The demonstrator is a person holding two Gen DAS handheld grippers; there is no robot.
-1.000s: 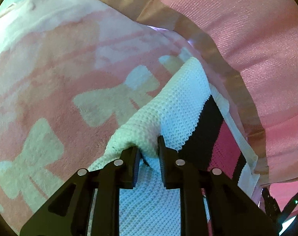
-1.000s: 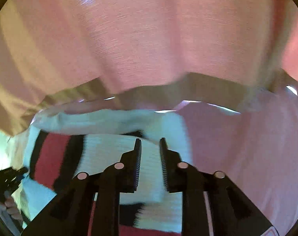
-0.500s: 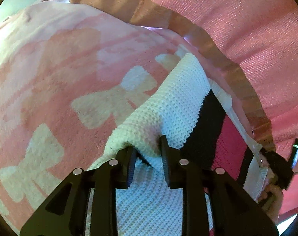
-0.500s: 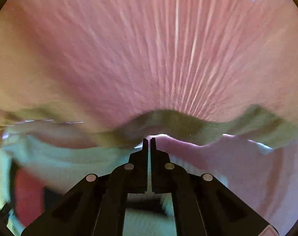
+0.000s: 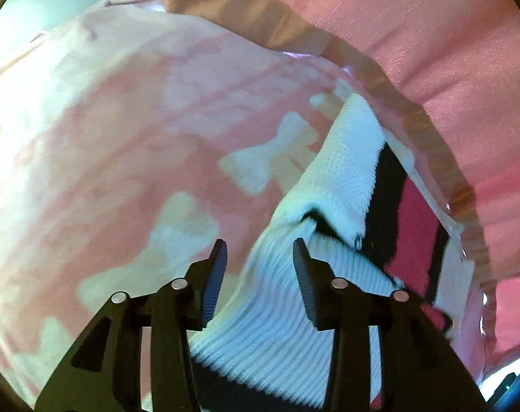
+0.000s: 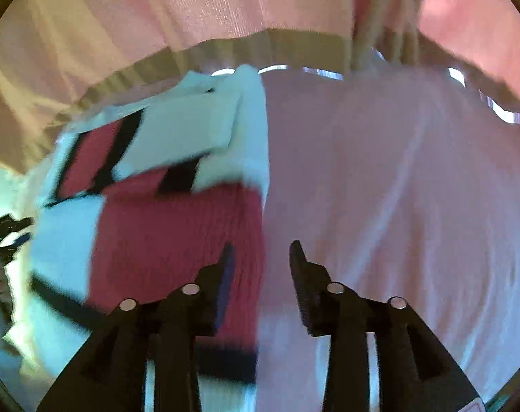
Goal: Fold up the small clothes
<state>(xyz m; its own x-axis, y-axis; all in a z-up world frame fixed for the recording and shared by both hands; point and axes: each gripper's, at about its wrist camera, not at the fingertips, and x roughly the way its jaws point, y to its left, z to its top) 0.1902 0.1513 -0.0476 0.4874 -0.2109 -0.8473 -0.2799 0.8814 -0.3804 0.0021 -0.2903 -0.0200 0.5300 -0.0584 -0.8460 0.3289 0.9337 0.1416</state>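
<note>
Across the whole bed spreads a soft pink blanket with pale bow shapes (image 5: pixel 129 158), and it fills most of the left wrist view; from the right wrist camera the same bedding reads as plain pale pink cloth (image 6: pixel 397 189). Behind it hangs a long pink ribbed curtain with a tan hem (image 5: pixel 431 51), its lower edge running right along the far side of the bed. Lying on the blanket, close under that hem, is the small knitted garment in white, red and black blocks (image 5: pixel 345 158). It is already doubled over on itself, with a white waffle-knit panel on top at the left end and a big red panel (image 6: pixel 177 240) nearest the right wrist camera. Over to the left gripper (image 5: pixel 258 250): its black jaws are opening, and the white knit edge sits between them, but neither pad is pressing on it, so the fabric lies loose. Now the right gripper (image 6: pixel 260 254): its jaws are opening too, part-way apart, poised over the right-hand edge of the red panel where garment meets bedding, and gripping nothing. At the far left rim of the right wrist view, the other black tool (image 6: pixel 6 237) shows, blurred.
</note>
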